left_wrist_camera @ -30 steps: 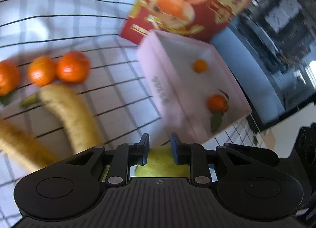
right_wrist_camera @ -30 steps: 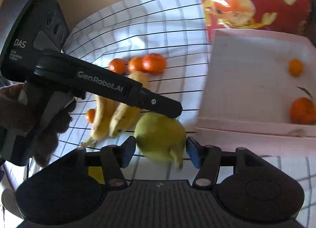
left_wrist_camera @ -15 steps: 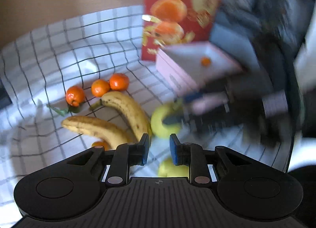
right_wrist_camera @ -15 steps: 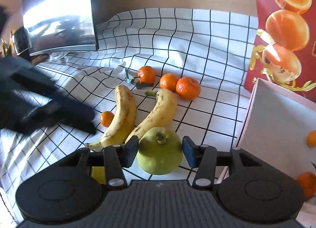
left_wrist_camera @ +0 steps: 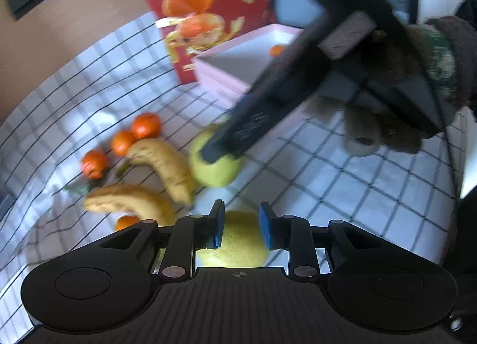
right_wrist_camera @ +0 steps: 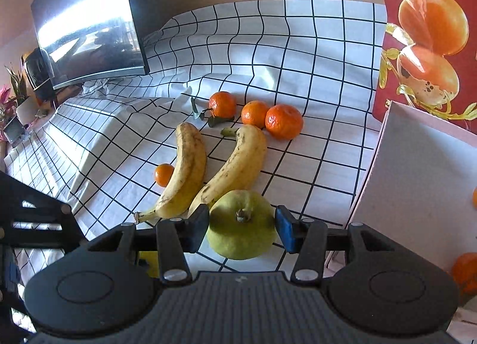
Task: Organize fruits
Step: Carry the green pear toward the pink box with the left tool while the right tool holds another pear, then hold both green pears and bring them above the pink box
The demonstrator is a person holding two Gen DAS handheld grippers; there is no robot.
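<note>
Green pear (right_wrist_camera: 241, 224): round, yellow-green, smooth skin, short brown stem facing the right wrist camera; lies on the checked cloth at the near end of the bananas, close to the pink tray
Right claw (right_wrist_camera: 242, 229): pads on either side of the green pear, left pad touching its skin, right pad at its edge; pinching the pear
Yellow pear (left_wrist_camera: 235, 239): paler, yellow, finely speckled skin; sits on the cloth under the left claw
Left claw (left_wrist_camera: 241, 229): jaws have just been opening; the yellow pear shows between the blue pads, and contact cannot be told because the picture is blurred
Bananas (right_wrist_camera: 208, 168): two, yellow with brown freckles, side by side, stems pointing opposite ways
Mandarins (right_wrist_camera: 283, 121): three in a row beyond the bananas, the left one with leaves; a smaller one (right_wrist_camera: 163, 174) touches the left banana
Pink tray (right_wrist_camera: 417, 180): pale, shallow, right of the fruit, a few mandarins inside at its right edge
Tabletop cloth (right_wrist_camera: 298, 54): white with a black grid, wrinkled
Red box (right_wrist_camera: 429, 15): printed with oranges, stands behind the tray
Person's hand (left_wrist_camera: 387, 90): holds the right tool, blurred
</note>
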